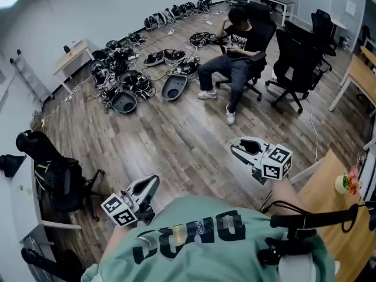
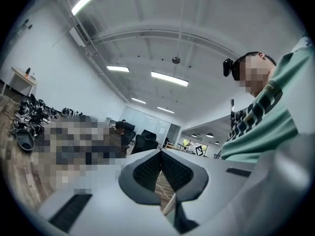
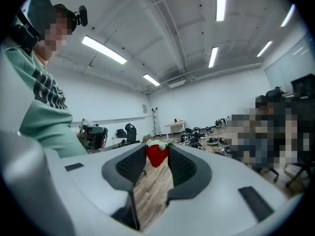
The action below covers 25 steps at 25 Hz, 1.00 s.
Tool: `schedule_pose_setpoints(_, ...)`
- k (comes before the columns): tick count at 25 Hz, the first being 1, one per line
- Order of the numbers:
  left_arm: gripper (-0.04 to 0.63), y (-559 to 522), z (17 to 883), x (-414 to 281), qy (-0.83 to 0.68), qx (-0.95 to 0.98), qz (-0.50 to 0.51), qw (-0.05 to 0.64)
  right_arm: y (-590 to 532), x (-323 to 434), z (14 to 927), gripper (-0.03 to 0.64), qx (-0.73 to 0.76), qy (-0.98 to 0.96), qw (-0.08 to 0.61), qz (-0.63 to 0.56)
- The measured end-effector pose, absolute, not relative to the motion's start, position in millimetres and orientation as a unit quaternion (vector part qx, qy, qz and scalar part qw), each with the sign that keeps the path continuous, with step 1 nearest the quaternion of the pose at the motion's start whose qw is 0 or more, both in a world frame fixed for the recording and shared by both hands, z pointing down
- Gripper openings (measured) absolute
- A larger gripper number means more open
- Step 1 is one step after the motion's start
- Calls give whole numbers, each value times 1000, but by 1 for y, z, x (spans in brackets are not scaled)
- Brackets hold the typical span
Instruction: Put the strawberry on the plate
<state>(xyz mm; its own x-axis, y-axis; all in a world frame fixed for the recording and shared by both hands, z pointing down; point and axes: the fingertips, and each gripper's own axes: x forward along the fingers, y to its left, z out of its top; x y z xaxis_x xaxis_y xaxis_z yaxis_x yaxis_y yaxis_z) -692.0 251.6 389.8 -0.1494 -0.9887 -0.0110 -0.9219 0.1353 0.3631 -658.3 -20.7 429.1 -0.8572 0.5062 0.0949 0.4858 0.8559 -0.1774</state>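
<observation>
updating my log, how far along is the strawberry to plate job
Done: the strawberry is picked up, clamped between the right gripper's pads. In hand: it is held in the air over the wood floor, while the left gripper is shut and empty. Left: reaching the plate and setting the fruit down; no plate shows in any view.

Red, green-topped strawberry (image 3: pixel 157 155); brown wood-plank floor (image 1: pixel 176 140)
</observation>
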Motion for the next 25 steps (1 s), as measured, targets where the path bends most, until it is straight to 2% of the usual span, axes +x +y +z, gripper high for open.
schedule_pose_setpoints(9, 5, 180, 413, -787, -700, 686, -136, 143, -87, -704, 459, 141, -184, -974, 90, 99)
schedule_pose_setpoints(16, 5, 150, 420, -903, -608, 770, -140, 136, -96, -763, 449, 141, -60, -991, 88, 76)
schedule_pose_setpoints(21, 5, 119, 426, -967, -541, 823, -95, 146, -100, -755, 448, 141, 52, -988, 92, 110)
schedule_pose_setpoints(25, 5, 66, 432, -971, -468, 866, -82, 155, -102, -717, 461, 141, 136, -977, 106, 128)
